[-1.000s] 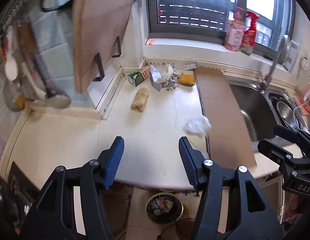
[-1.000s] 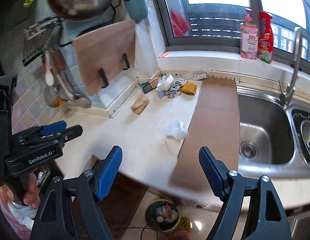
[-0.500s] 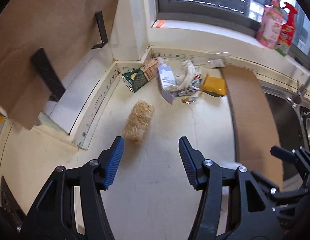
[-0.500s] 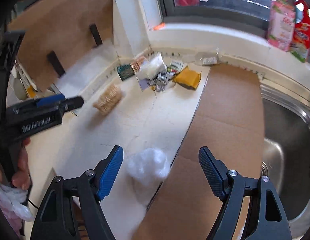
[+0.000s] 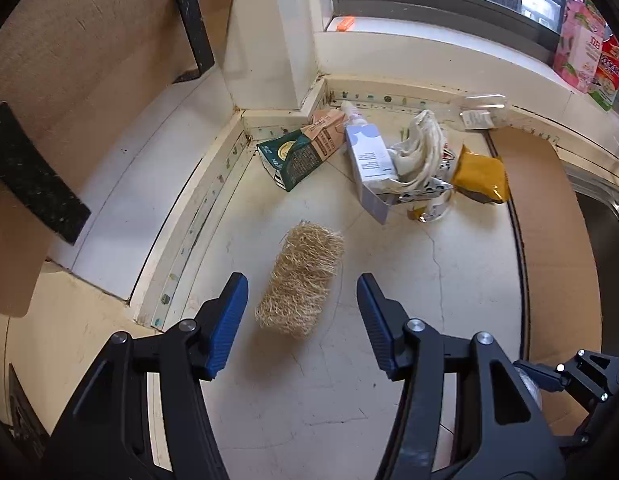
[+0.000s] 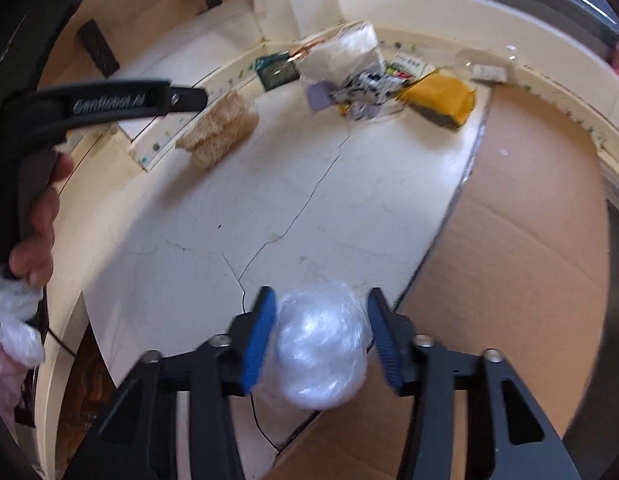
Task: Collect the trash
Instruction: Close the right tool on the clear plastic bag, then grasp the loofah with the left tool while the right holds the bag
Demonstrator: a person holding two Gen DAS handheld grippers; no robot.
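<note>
While the right gripper (image 6: 321, 338) closes its jaws, a crumpled ball of clear plastic (image 6: 319, 346) sits between the blue pads at the bottom middle of the right view. The pads look like they just touch its sides, so I think this is the grab. The ball rests where the white counter (image 6: 229, 220) meets the brown cardboard sheet (image 6: 521, 248), near the front edge, so a hard push could knock it off. In the left view, the left gripper (image 5: 301, 312) has its fingers wide, holding nothing, around the near end of a straw-colored scrubber (image 5: 301, 280). More trash (image 5: 389, 164) lies piled at the upper middle, with bare counter between.
</note>
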